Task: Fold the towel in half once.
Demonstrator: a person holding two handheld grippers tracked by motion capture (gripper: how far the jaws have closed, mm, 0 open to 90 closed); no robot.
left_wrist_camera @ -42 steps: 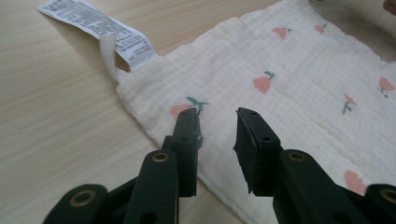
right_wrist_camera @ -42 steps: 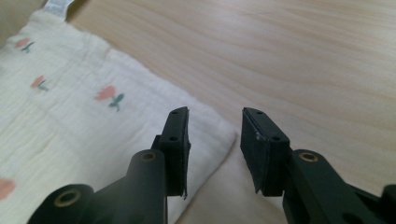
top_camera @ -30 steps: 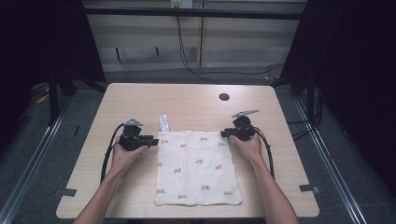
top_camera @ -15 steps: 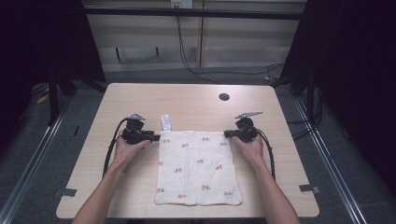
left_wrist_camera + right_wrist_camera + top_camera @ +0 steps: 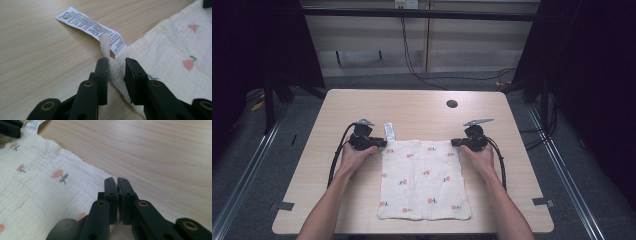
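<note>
A cream cloth (image 5: 424, 180) printed with small pink flowers lies flat on the wooden table (image 5: 412, 107). A white care label (image 5: 389, 131) sticks out from its far left corner. My left gripper (image 5: 382, 143) is at that corner. In the left gripper view its jaws (image 5: 117, 62) have just been closing and still stand a little apart, with the bunched corner and label loop (image 5: 105, 46) between them. My right gripper (image 5: 454, 142) is at the far right corner. In the right gripper view its jaws (image 5: 117, 181) are shut on the cloth's edge (image 5: 82, 170).
A dark round hole (image 5: 452, 104) sits in the table's far right part. Black cables trail from both grippers along the forearms. Bare table wood lies beyond the cloth and on both sides. Dark floor and rails surround the table.
My left gripper has slid to the right onto the cloth's far left corner beside the label. The right gripper has stayed at the far right corner.
</note>
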